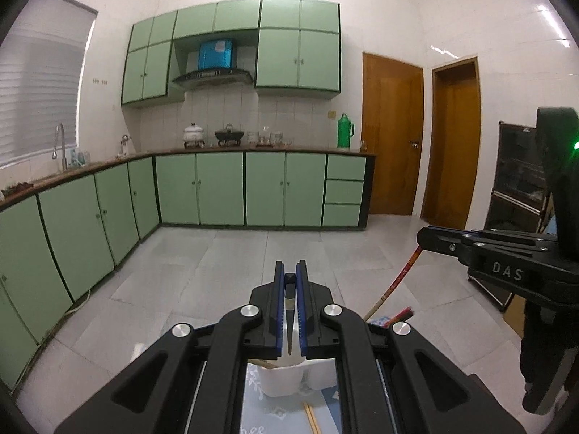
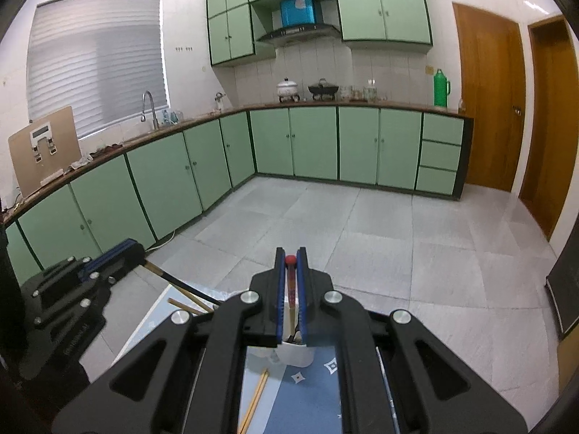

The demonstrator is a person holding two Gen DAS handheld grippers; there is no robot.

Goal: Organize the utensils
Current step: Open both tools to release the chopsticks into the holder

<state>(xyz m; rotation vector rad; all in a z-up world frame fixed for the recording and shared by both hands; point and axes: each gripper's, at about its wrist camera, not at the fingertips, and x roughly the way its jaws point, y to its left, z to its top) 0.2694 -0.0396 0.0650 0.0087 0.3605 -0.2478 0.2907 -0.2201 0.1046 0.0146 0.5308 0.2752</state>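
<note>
My left gripper (image 1: 290, 278) is shut on a dark chopstick (image 1: 289, 311) that hangs point down above a white cup (image 1: 280, 379). It also shows in the right wrist view (image 2: 119, 253), holding the chopstick (image 2: 173, 282) at a slant. My right gripper (image 2: 290, 262) is shut on a red-tipped chopstick (image 2: 290, 289) whose lower end reaches into a white cup (image 2: 295, 354). It also shows in the left wrist view (image 1: 434, 238), with the red chopstick (image 1: 398, 278) slanting down. Loose wooden chopsticks (image 2: 253, 398) lie on the blue patterned cloth (image 2: 307, 398).
Green cabinets (image 1: 217, 188) run along the left and far walls under a worktop with a sink tap (image 1: 59, 144), pots (image 1: 195, 133) and a green flask (image 1: 343, 130). Wooden doors (image 1: 391, 133) stand at the right. A dark shelf unit (image 1: 517, 181) is at far right.
</note>
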